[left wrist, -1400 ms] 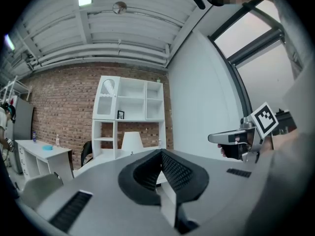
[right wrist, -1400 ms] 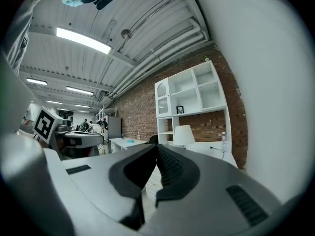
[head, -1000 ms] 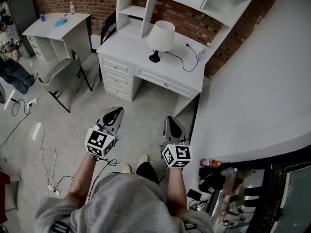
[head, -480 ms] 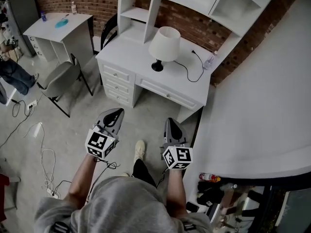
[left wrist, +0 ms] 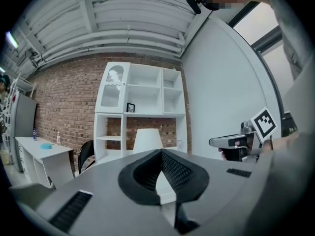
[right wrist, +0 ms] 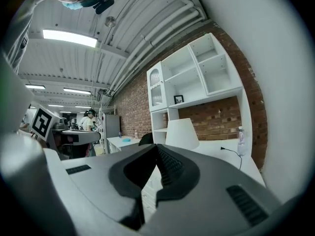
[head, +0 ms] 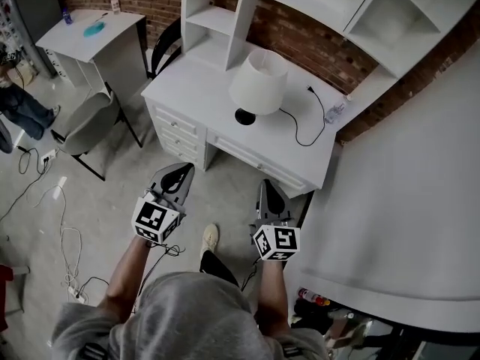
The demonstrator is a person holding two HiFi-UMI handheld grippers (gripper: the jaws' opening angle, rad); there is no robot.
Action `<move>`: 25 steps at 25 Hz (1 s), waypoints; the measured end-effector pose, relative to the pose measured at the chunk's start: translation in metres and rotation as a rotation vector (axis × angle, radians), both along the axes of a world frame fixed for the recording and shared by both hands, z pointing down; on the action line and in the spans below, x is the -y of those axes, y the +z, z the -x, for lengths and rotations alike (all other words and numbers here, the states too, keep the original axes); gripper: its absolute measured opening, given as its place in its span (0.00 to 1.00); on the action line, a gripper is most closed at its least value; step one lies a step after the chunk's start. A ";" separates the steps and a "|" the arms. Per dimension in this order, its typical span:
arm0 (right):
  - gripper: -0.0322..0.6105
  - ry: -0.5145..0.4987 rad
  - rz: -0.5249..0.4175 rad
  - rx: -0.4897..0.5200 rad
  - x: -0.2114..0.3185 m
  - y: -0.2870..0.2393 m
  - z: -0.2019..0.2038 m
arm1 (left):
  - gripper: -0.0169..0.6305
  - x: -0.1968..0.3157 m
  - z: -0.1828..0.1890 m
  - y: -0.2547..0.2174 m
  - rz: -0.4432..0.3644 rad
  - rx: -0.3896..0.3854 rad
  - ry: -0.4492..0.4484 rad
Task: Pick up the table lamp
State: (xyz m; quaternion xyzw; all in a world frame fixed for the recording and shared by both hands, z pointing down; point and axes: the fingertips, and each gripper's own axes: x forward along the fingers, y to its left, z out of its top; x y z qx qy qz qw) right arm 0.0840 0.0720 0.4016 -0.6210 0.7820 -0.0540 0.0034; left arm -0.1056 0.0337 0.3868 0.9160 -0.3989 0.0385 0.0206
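The table lamp, with a white shade and a black base, stands upright on the white desk. Its black cord runs right across the desktop. Both grippers are held level over the floor, short of the desk and apart from the lamp. The left gripper and the right gripper are both shut and empty. In the left gripper view the lamp shade shows just above the shut left gripper. In the right gripper view the lamp rises behind the shut right gripper.
A white shelf hutch stands on the back of the desk against a brick wall. A plastic bottle stands at the desk's right end. A grey chair and a second desk are at left. Cables lie on the floor. A large white surface fills the right.
The person has walked toward the desk: the desk and lamp have come nearer and lower in the head view. Both grippers have travelled forward together and stayed shut.
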 end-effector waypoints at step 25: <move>0.08 -0.050 0.059 -0.031 0.193 0.074 -0.063 | 0.03 0.185 -0.059 0.065 0.067 0.075 -0.021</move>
